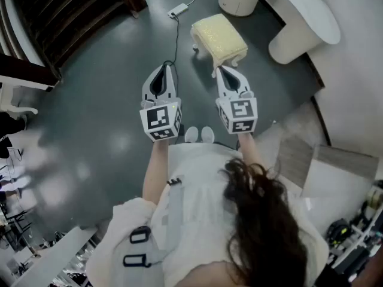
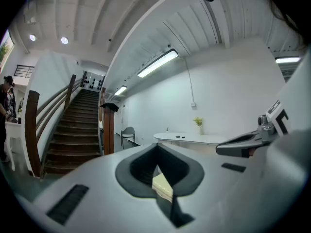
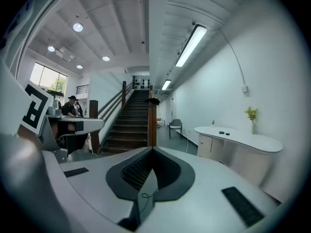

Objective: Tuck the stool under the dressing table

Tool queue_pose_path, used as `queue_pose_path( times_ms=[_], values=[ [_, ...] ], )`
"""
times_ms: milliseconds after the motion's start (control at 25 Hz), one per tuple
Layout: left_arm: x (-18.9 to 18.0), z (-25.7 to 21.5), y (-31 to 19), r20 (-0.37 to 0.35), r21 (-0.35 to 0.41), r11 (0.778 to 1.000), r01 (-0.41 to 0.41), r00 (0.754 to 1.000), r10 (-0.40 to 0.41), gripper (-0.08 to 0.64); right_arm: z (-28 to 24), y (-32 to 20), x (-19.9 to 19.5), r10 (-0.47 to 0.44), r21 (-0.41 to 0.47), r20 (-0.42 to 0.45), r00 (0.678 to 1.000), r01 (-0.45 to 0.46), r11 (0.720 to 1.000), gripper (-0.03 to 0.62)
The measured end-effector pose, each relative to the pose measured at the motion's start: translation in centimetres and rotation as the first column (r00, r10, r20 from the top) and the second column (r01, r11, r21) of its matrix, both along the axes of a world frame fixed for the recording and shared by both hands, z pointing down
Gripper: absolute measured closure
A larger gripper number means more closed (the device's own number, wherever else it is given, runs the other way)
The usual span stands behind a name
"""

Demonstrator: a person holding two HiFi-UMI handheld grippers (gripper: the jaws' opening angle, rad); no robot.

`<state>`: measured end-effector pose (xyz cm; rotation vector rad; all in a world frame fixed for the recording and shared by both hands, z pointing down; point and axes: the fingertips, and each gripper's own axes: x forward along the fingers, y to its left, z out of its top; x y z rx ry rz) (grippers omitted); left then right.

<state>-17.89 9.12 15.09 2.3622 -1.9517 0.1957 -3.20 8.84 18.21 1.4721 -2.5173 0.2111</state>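
A small stool (image 1: 219, 36) with a yellow cushion and white legs stands on the grey floor, apart from the white curved dressing table (image 1: 306, 18) at the upper right. My left gripper (image 1: 166, 67) is shut and empty, hovering left of the stool's near end. My right gripper (image 1: 223, 70) is also shut and empty, its tip just short of the stool's near edge. In the left gripper view a strip of the stool's cushion (image 2: 163, 185) shows past the closed jaws, with the dressing table (image 2: 192, 139) beyond. The right gripper view shows the dressing table (image 3: 243, 141) to the right.
A power strip (image 1: 178, 9) and its cable (image 1: 176, 37) lie on the floor left of the stool. A dark staircase (image 1: 66, 11) rises at the upper left, with a wooden post (image 3: 152, 123) at its foot. A chair (image 3: 175, 126) stands by the far wall. Equipment clutters the lower right (image 1: 353, 232).
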Motion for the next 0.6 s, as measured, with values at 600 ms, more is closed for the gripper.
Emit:
queue_pose_path(
  times_ms=[600],
  values=[
    [-1.5,-0.5,0.0,-0.040,-0.007,0.999,0.052,0.998,-0.052,0.557,0.2,-0.8,1.9,0.009,-0.040,0.076,0.997,-0.006,0.999,0.591]
  ],
)
